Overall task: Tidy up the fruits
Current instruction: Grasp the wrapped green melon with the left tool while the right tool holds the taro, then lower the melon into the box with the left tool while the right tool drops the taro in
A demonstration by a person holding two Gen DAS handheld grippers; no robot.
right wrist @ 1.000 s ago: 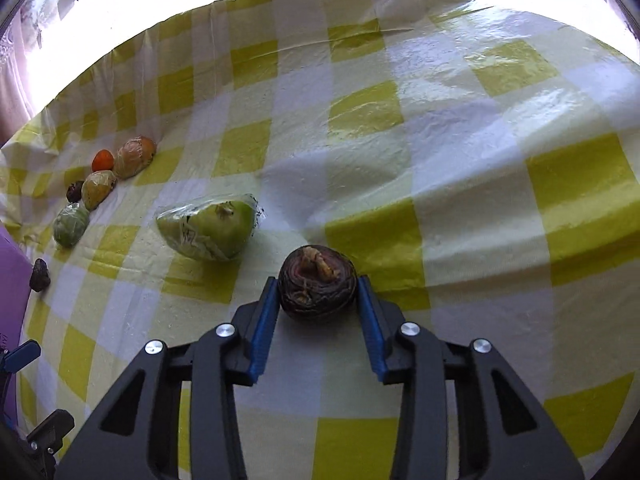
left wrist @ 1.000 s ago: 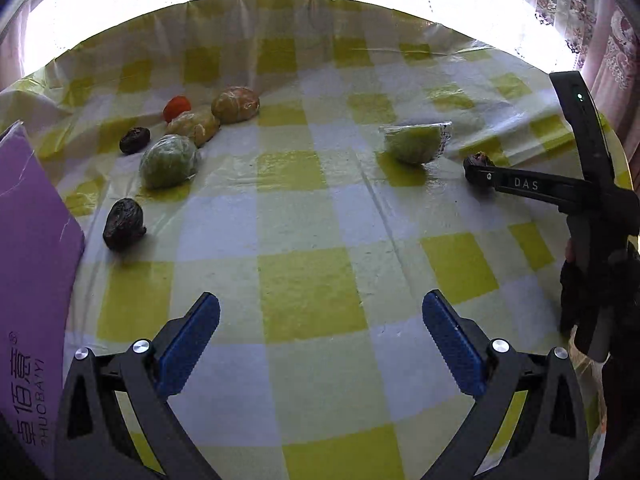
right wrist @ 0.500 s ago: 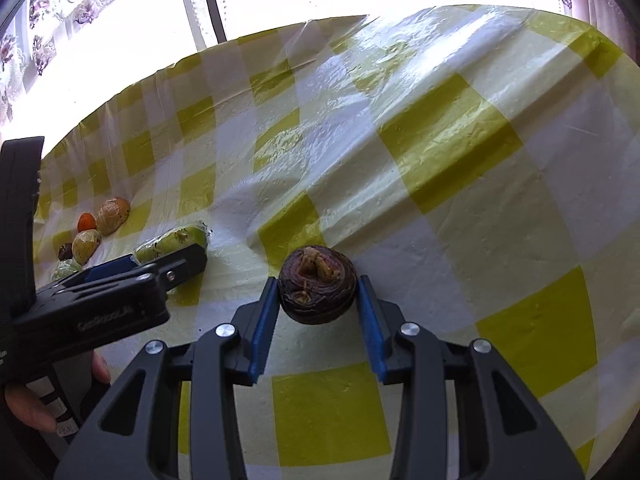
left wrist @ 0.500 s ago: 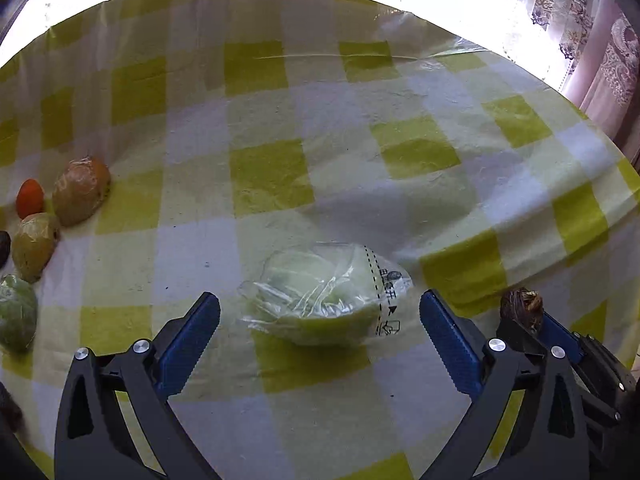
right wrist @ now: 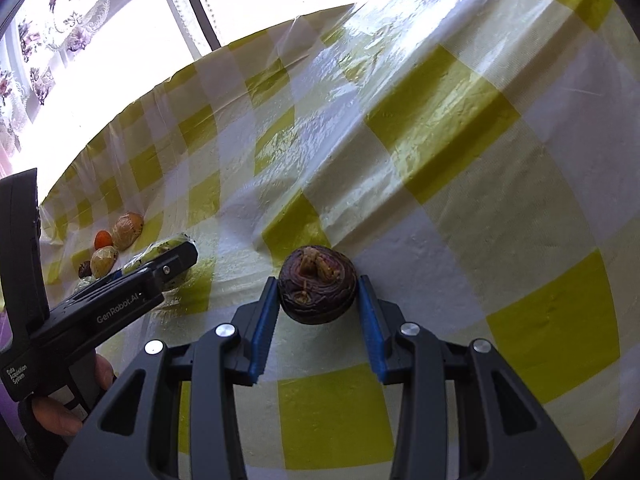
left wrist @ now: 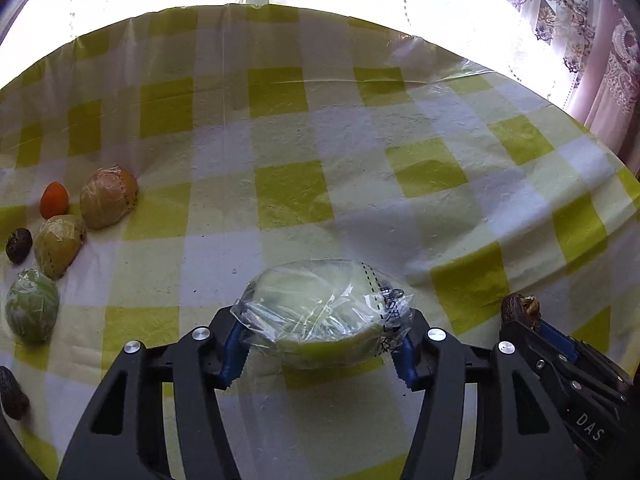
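A pale green fruit in clear plastic wrap [left wrist: 320, 308] lies on the yellow-and-white checked tablecloth [left wrist: 292, 196]. My left gripper [left wrist: 320, 336] straddles it; its jaws are closing and the blue pads [left wrist: 236, 344] touch the wrap on both sides. In the right wrist view the left gripper [right wrist: 176, 258] shows at the left with the wrapped fruit [right wrist: 160, 250] at its tip. My right gripper [right wrist: 318, 280] is shut on a dark brown round fruit [right wrist: 318, 292], just above the cloth. The left wrist view shows that dark fruit [left wrist: 520, 310] at the lower right.
Several fruits sit in a group at the left: a small orange one [left wrist: 54, 200], wrapped orange-brown [left wrist: 108, 196], yellow [left wrist: 58, 244] and green [left wrist: 32, 306] ones, and two dark ones [left wrist: 18, 239]. A hand [right wrist: 56, 412] grips the left handle. The table's far edge meets a bright window and curtains [left wrist: 600, 60].
My left gripper moved forward over the wrapped green fruit and its wide-open jaws came in against it. The right gripper kept the dark fruit and rolled a little.
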